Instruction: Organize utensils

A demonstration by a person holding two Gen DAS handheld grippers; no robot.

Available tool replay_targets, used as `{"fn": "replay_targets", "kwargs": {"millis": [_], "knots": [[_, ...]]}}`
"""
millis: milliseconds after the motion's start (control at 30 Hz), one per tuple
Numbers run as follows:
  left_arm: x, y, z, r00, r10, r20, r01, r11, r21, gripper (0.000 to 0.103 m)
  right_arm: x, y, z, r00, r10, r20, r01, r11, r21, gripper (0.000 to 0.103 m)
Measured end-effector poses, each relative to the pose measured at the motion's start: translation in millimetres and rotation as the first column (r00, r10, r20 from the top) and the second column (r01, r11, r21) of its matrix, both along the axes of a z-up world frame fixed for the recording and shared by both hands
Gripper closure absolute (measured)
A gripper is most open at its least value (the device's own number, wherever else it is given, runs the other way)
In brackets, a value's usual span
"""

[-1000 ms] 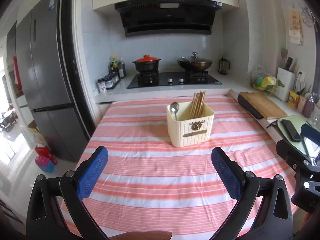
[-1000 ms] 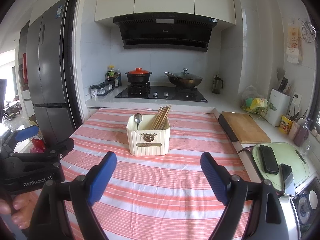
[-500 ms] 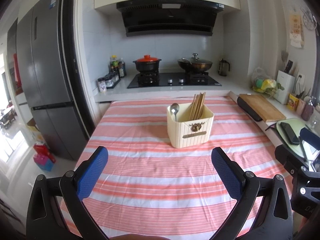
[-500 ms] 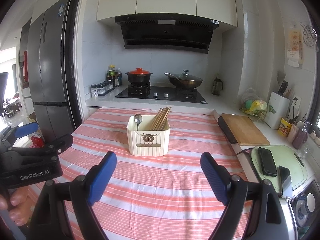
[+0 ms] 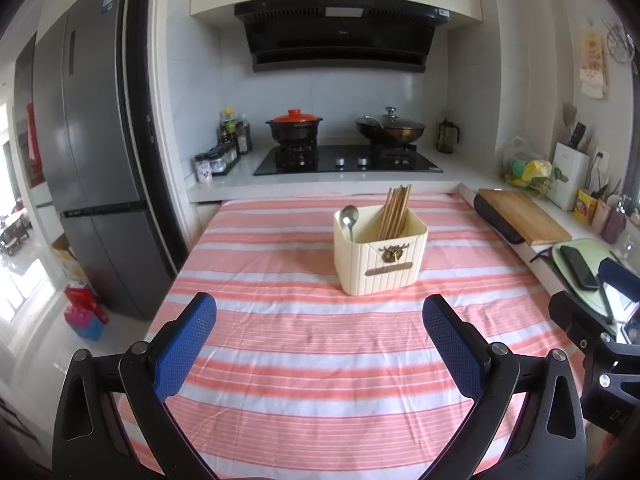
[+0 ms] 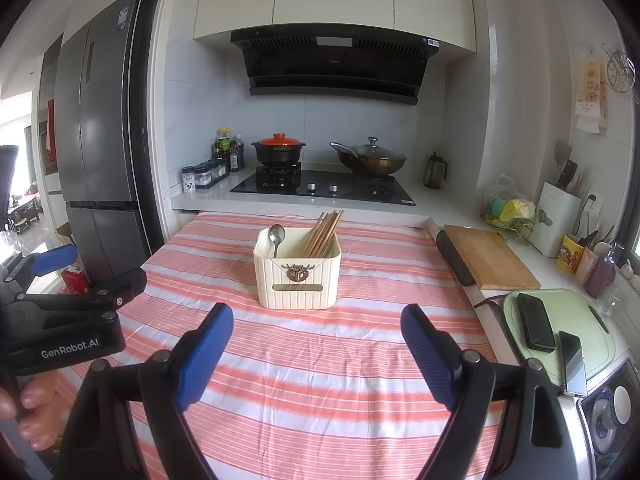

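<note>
Cream utensil holder (image 6: 297, 276) stands mid-tablecloth (image 5: 320, 360); metal spoon (image 6: 276, 238) at its left end, chopsticks (image 6: 322, 234) bundled at its right. Left gripper (image 5: 320, 344) and right gripper (image 6: 316, 344) hover before it, fingers spread, empty. Spoon judged light, rigid, slippery; grip the upper stem.

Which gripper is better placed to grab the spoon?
Probably the left gripper: the spoon leans at the holder's left side, nearer it. The right gripper is open too, facing the holder centrally.
</note>
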State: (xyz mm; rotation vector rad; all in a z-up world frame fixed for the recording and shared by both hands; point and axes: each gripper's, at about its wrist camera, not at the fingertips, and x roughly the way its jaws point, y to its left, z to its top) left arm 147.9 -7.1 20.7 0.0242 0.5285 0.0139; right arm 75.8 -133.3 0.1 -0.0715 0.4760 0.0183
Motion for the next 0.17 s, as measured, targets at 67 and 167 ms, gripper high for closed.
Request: {"fn": "replay_targets", "kwargs": {"millis": [67,167], "knots": [[-1.5,2.7,-1.2,1.0,0.011,0.008,-0.011,1.0,-0.004,0.0,0.8,-0.3,-1.8,1.0,-0.002,-0.005,0.002,1.0,0.0,0.015],[-3.1,3.5,-3.4,1.0,0.011,0.012,-0.011,0.999,0.036,0.0,2.0,-2.3,-5.3,1.0,-0.006,-0.018,0.006,1.0,0.001,0.015]]}}
